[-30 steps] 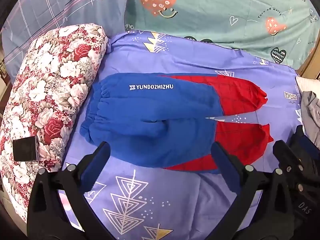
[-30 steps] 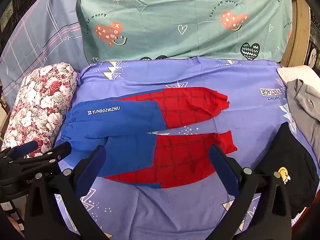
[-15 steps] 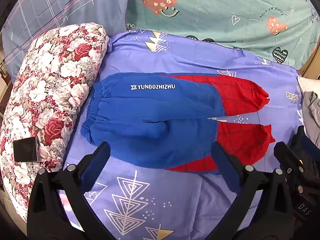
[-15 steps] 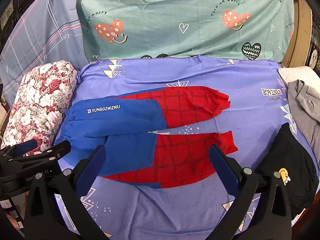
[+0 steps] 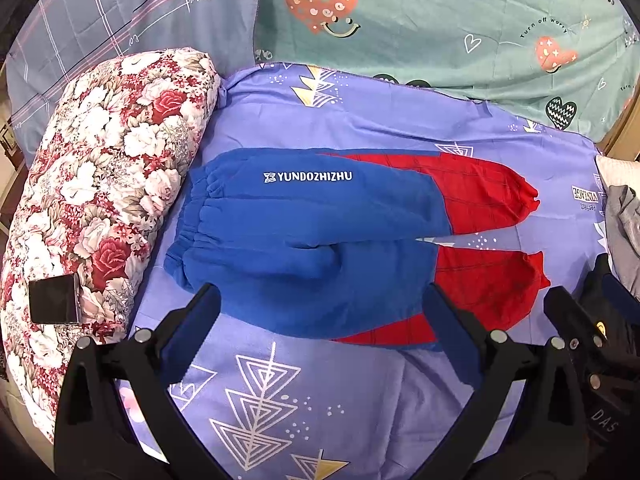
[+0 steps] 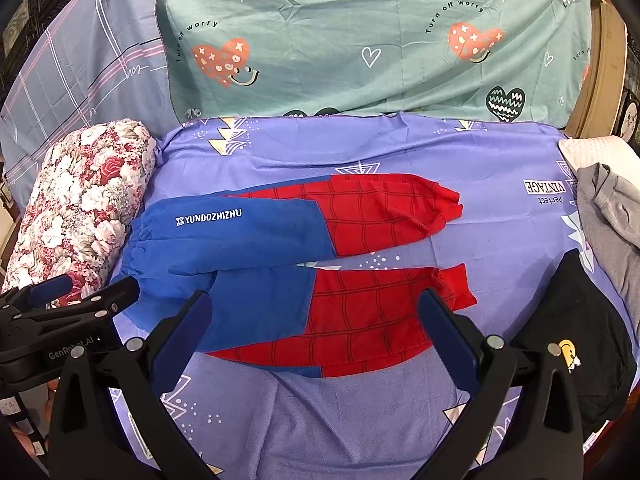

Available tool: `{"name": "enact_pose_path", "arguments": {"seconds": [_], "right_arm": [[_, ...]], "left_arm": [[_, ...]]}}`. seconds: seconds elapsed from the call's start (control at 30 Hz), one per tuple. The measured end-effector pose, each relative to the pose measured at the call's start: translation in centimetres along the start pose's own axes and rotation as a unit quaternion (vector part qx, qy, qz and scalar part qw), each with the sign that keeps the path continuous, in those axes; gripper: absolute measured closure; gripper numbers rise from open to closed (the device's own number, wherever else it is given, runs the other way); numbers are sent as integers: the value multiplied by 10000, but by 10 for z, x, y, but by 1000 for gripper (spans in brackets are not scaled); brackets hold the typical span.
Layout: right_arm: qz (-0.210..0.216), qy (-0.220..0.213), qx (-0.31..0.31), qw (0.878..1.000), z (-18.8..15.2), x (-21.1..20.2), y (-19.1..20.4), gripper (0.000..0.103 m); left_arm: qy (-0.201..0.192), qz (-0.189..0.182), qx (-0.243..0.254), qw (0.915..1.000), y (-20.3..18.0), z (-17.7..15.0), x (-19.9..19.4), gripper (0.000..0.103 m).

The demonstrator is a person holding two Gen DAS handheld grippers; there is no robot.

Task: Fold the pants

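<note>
The left wrist view alone showed a small dark rectangular device (image 5: 54, 299) lying on the near end of the red-and-white floral rolled quilt (image 5: 104, 184), and it caught the right claw (image 5: 592, 312) only as a black frame at the right edge, its jaw spacing impossible to tell there. The right wrist view alone showed the whole black garment with a yellow cartoon patch (image 6: 576, 332) at the near right, the grey garment (image 6: 612, 216) and a white textured cloth (image 6: 580, 152) beyond it, and the wooden bed frame (image 6: 600, 64) at the far right; in it the left claw (image 6: 64, 300) appeared side-on at the left edge. From its own camera the left claw (image 5: 320, 312) stood wide, its blue pads (image 5: 192, 332) holding nothing, just above the near edge of the waist end. The right claw (image 6: 316, 316) was likewise wide and empty, its blue pads (image 6: 448, 328) framing the near leg. The blue-and-red fleece pants with a web pattern (image 5: 320, 240) lay flat in the middle of the lilac bedsheet printed with triangles (image 5: 280, 400), elastic waistband to the left touching the floral quilt, both red cuffs to the right, the legs spread slightly apart, white "YUNDOZHIZHU" lettering on the far leg. A mint sheet with heart prints (image 6: 360, 40) and a grey-blue checked sheet (image 5: 120, 20) lay across the far side.
</note>
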State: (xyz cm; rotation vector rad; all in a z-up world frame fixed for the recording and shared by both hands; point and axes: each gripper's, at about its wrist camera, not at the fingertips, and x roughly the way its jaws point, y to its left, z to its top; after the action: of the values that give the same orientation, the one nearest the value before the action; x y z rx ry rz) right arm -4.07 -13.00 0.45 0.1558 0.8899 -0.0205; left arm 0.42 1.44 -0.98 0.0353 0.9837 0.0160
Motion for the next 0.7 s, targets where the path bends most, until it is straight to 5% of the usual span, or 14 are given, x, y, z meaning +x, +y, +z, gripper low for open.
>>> {"name": "enact_pose_path", "arguments": {"seconds": [0.7], "right_arm": [[37, 44, -6, 10000, -3, 2, 4, 1]], "left_arm": [[10, -16, -6, 10000, -1, -4, -1, 2]]}}
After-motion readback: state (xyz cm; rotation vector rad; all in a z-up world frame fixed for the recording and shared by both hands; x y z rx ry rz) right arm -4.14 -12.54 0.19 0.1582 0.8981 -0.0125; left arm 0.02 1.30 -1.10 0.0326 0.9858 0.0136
